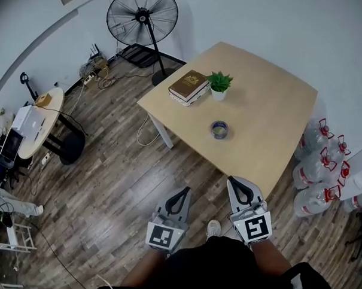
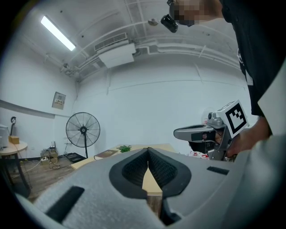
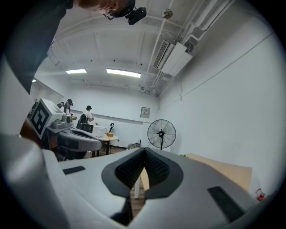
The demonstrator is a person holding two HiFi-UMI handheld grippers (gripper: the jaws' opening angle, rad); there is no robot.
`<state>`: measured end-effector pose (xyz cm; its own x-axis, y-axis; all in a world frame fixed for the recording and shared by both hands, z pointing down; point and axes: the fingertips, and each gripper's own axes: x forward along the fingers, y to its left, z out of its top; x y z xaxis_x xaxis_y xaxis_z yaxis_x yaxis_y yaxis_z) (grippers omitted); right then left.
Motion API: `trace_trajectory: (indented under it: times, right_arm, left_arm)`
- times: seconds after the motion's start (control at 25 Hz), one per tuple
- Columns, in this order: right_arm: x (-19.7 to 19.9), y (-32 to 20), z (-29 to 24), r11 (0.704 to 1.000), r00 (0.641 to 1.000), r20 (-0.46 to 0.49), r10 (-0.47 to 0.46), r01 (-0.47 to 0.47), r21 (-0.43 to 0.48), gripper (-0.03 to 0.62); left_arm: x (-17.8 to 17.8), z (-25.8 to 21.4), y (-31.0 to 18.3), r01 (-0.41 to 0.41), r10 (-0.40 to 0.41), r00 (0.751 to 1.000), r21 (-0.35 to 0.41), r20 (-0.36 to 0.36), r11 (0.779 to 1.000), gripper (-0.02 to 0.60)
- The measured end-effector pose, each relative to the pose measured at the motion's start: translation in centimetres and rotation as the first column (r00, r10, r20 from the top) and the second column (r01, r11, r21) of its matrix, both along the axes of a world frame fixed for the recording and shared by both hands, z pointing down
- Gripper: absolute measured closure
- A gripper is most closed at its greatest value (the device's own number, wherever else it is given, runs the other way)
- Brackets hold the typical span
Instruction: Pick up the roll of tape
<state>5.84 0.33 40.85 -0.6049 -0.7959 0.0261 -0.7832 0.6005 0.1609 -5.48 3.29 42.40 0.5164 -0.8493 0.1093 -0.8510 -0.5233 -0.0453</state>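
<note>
The roll of tape [image 1: 219,129] lies flat near the middle of the light wooden table [image 1: 272,115], dark-rimmed with a pale inside. Both grippers hang over the floor short of the table's near edge, well apart from the tape. My left gripper [image 1: 180,193] points toward the table with its jaws together and nothing in them [image 2: 148,150]. My right gripper [image 1: 235,184] sits just at the near edge, also shut and empty [image 3: 144,150]. Neither gripper view shows the tape.
A brown book [image 1: 188,86] and a small potted plant [image 1: 219,84] stand at the table's far left side. A floor fan [image 1: 143,16] is behind. Water bottles [image 1: 316,171] crowd the floor to the right. A round side table [image 1: 41,120] with equipment stands far left.
</note>
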Motion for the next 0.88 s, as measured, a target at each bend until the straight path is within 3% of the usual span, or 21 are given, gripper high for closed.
trace_trajectory:
  times: [0.36,0.48,0.6,0.88]
  right_arm:
    - [1.6,-5.6,1.0,0.999,1.000,0.024,-0.008,0.009,-0.044,0.599]
    - [1.5,-6.9,1.7,0.998,1.000,-0.011,-0.021,0.020,-0.055,0.599]
    - [1.6,-8.6,2.1,0.998,0.999,-0.039,-0.023,0.021,-0.059,0.599]
    - [0.4,-13.0,2.3,0.995,1.000,0.006,0.023,-0.023,-0.095,0.599]
  left_arm:
    - [0.9,0.5,-5.7,0.029,-0.030,0.999,0.011,0.020,1.000,0.575]
    - [0.9,0.3,-7.2,0.032,-0.032,0.999,0.002,0.020,0.999,0.575]
    - [1.1,0.5,-9.0,0.026,-0.026,0.999,-0.007,0.025,1.000,0.575]
    - [0.4,1.2,-13.7,-0.020,0.021,0.999,-0.018,0.037,1.000,0.575]
